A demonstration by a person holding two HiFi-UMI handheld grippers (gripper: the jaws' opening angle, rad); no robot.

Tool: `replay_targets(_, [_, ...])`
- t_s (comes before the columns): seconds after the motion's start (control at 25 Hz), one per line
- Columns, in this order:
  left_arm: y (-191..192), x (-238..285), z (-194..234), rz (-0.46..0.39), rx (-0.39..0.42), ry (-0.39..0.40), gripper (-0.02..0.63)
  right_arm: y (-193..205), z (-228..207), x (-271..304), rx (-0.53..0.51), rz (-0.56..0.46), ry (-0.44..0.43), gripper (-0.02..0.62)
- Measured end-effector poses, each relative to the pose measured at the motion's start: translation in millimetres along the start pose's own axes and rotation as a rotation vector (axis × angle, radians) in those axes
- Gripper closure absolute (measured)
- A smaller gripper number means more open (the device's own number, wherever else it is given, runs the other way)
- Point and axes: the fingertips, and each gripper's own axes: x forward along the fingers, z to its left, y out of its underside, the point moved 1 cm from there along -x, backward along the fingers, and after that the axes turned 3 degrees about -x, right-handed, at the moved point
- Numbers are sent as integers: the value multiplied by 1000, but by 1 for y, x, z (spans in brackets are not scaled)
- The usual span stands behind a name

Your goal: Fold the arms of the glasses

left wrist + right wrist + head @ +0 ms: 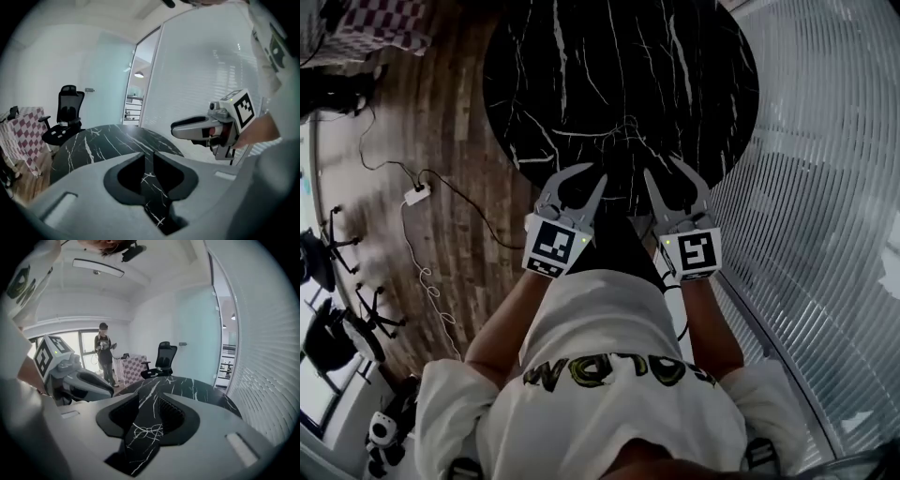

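Note:
Thin wire-framed glasses [623, 127] lie with arms spread on the round black marble table [544, 66], near its middle. In the right gripper view the glasses [147, 431] show on the table beyond the gap between the jaws. My left gripper [594, 173] and right gripper [661, 166] hover side by side over the table's near edge, short of the glasses and not touching them. Both are open and hold nothing. The left gripper's jaws [149, 168] stand closer together than the right gripper's [149, 416].
A glass wall with blinds [825, 234] runs close along the table's right side. Cables and a white power strip [416, 195] lie on the wooden floor at left. Beyond the table are a black office chair [161, 363], a checked cloth [133, 365] and a standing person [104, 355].

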Motion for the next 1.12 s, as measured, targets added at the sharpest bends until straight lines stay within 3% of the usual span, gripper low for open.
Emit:
replay_targets(0.16, [-42, -31, -13, -85, -30, 2, 546, -44, 17, -35, 65, -67, 2, 465])
replay_targets(0.36, [-80, -68, -30, -184, -138, 0, 546, -88, 35, -67, 131, -124, -23, 465])
replay_targets(0.8, [-141, -97, -59, -289, -58, 66, 548, -158, 42, -102, 154, -269, -46, 490])
replay_targets(1.12, [-164, -101, -65, -329, -24, 90, 569, -182, 42, -116, 127, -310, -48, 537])
